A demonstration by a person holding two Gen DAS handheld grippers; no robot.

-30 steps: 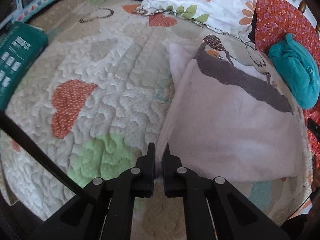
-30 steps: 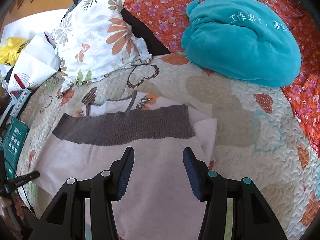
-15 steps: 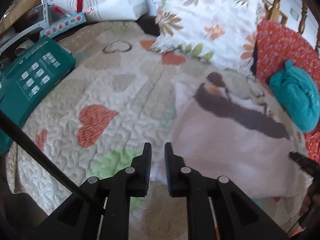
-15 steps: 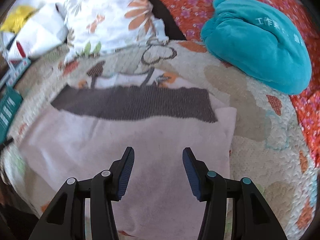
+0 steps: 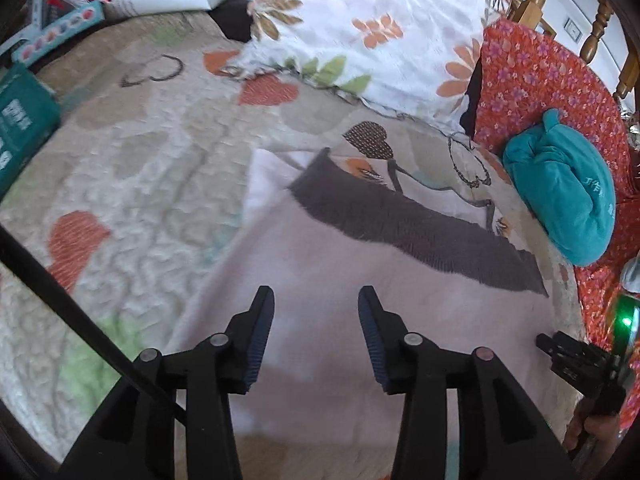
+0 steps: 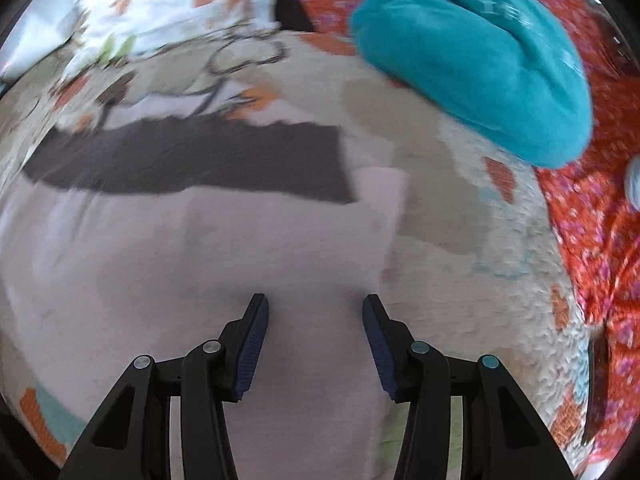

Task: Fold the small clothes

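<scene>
The pale garment (image 5: pixel 360 280) is spread just ahead of both grippers — left gripper (image 5: pixel 316 300) opening, right gripper (image 6: pixel 315 308) closing slightly, nothing gripped. Soft, limp, light cloth — best pinched at an edge.

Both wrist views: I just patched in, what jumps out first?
The pale pink garment with a dark grey band lies flat on the heart-patterned quilt, filling the middle of both views. A bright teal plush cushion sits beyond its right edge, against the red floral cover. The left claw is opening and the right claw closing slightly, both over the fabric, pads gripping nothing.
</scene>
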